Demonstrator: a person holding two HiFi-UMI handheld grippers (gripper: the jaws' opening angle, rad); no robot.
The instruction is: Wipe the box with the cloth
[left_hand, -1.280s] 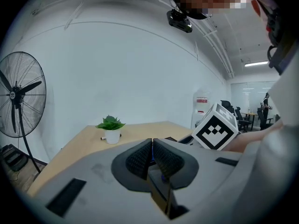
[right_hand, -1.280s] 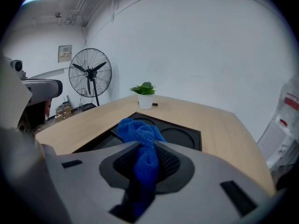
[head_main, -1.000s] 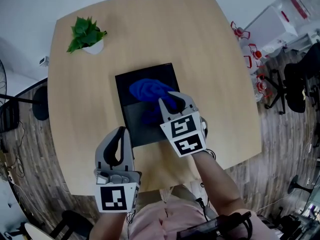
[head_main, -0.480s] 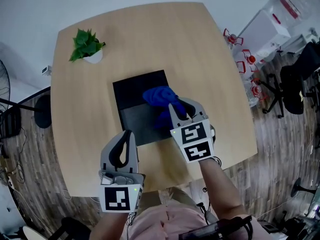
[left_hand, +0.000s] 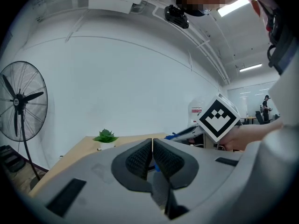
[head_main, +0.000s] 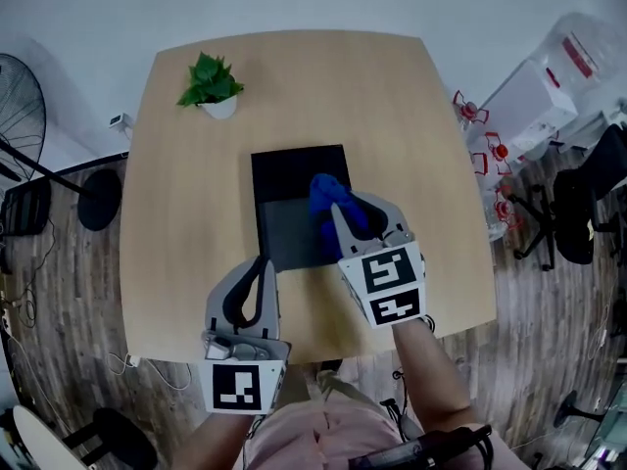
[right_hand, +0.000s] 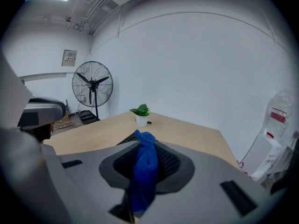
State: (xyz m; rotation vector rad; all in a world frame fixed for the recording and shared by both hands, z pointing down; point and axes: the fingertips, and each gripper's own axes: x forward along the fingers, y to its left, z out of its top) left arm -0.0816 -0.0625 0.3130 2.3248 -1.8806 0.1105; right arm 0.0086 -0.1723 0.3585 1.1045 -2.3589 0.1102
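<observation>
Fingers (right_hand: 169,161) of my right gripper (head_main: 358,215) are clamping the blue cloth (head_main: 328,196), and the cloth is lying on the right part of the black box (head_main: 289,176) in the middle of the surface (head_main: 186,194). My left gripper (head_main: 251,280) is hovering near the box's front edge, its fingers pressing together on nothing.

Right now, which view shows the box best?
Head view: nearly the whole black box shows from above, with the cloth on its right side. The right gripper view shows only a dark sliver behind its jaws; the left gripper view hides it.
</observation>
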